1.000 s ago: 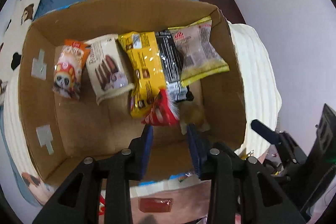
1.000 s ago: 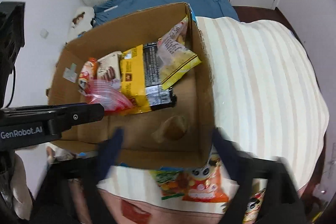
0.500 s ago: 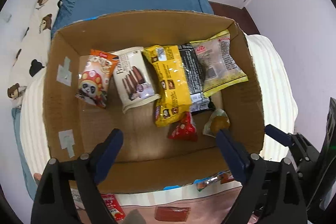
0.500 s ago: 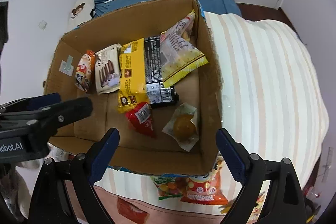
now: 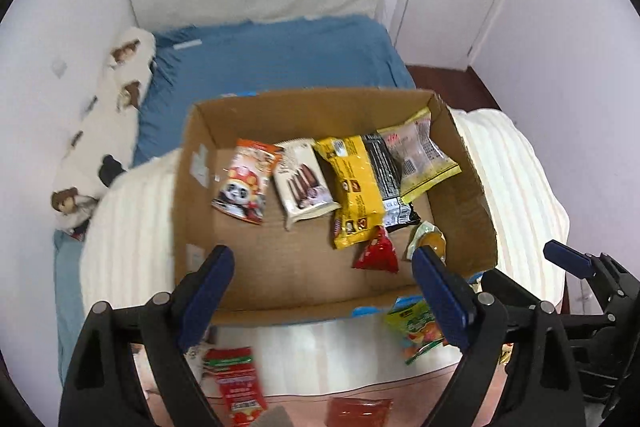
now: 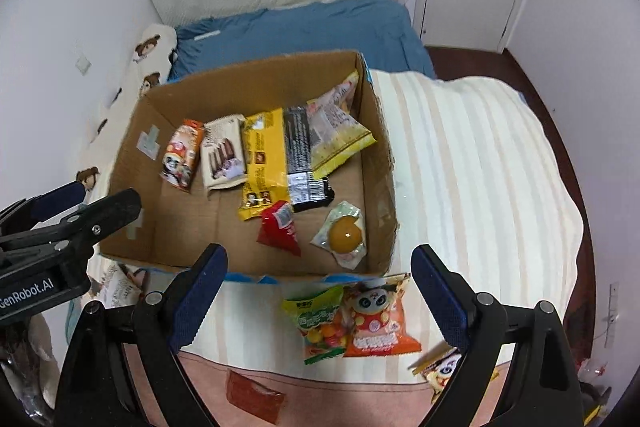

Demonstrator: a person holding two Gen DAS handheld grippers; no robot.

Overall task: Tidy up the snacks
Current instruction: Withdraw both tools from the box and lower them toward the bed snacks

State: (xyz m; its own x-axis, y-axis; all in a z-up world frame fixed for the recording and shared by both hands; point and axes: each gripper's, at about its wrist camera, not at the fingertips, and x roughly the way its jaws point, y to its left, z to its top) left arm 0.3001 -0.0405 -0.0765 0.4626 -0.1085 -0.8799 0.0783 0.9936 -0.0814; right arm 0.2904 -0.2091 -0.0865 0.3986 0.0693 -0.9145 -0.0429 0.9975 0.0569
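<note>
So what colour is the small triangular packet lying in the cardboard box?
Red; clearest in the right wrist view.

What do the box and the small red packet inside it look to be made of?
Box: plain brown corrugated cardboard, matte, judging by its folded corners and frayed rim. Small red packet: probably thin plastic film, glossy, since it crinkles and catches the light; foil lining cannot be ruled out.

Snack-filled cardboard box [image 6: 376,163], perhaps bed-top
</note>
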